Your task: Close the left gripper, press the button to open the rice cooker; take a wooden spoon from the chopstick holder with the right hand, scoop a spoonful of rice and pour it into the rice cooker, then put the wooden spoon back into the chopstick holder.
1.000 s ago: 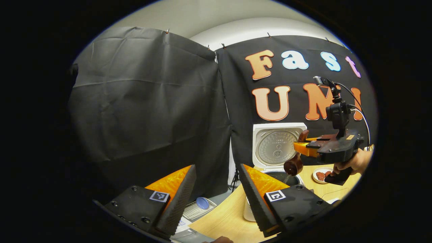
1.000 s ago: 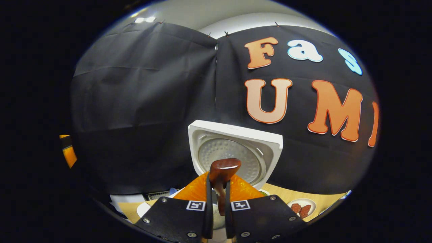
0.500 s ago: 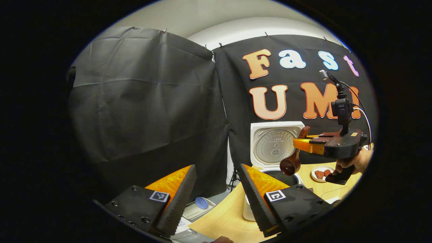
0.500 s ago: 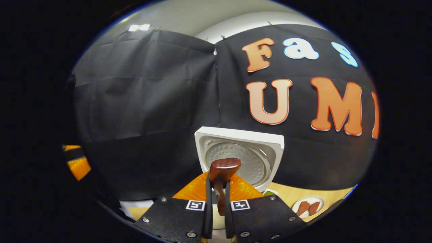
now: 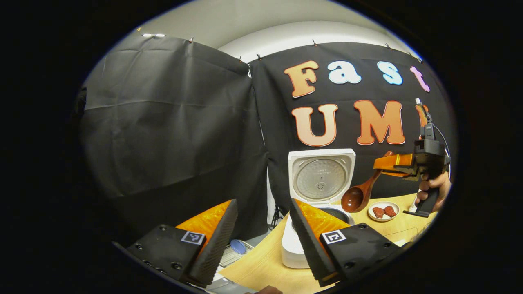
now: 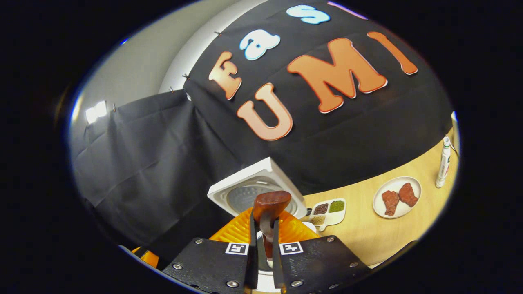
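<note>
The dark brown wooden spoon (image 6: 266,206) sits clamped by its handle between the two fingers of the right gripper (image 6: 262,241), which are drawn in tight on it with only the handle's width between them; the handle end pokes up past the fingertips in the right gripper view. In the left gripper view that same right gripper (image 5: 391,161) is seen farther off, carried level in a person's hand (image 5: 434,189), with the spoon (image 5: 359,193) hanging down and away from it, bowl lowest and tilted on its side; whether anything lies in the bowl cannot be told. Just below and beyond the spoon's bowl stands the white rice cooker (image 5: 316,192), its lid raised upright and the dark inner pot exposed, contents not visible. Past the right gripper's fingertips, on the pale wooden table (image 6: 367,237), lie a small white divided tray of dark and green grains (image 6: 327,211), a round white plate with two reddish-brown pieces (image 6: 397,198), and a white tube (image 6: 442,162) farther off. The left gripper (image 5: 261,228) is spread wide, holding nothing, raised above the table's near edge.
</note>
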Demonstrator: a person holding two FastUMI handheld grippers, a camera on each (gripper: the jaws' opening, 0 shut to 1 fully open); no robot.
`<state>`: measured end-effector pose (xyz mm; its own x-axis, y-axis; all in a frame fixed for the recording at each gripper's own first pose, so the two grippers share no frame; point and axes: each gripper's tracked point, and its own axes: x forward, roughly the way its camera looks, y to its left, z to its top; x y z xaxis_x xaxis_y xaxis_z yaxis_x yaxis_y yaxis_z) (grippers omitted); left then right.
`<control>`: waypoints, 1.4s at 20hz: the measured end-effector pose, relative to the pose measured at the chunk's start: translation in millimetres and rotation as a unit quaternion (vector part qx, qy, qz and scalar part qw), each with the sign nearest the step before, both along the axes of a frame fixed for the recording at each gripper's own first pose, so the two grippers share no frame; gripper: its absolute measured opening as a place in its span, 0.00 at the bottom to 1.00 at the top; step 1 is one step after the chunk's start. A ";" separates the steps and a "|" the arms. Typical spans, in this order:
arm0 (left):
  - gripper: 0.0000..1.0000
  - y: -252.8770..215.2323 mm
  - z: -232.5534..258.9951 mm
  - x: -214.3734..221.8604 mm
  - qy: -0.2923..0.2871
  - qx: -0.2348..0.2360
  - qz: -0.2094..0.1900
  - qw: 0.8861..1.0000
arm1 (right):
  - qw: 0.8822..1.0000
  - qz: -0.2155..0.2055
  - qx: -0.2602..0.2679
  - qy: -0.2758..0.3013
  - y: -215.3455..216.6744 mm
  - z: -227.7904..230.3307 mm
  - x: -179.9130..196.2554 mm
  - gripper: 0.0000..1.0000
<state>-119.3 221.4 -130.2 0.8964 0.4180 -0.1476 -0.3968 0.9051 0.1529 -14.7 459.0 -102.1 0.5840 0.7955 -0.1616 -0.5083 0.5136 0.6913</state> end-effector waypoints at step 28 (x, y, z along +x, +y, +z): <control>0.94 -162.6 7.6 67.7 0.000 -0.010 -0.084 0.996 | 0.945 -0.256 -0.181 0.095 -424.0 -135.3 -46.5 0.13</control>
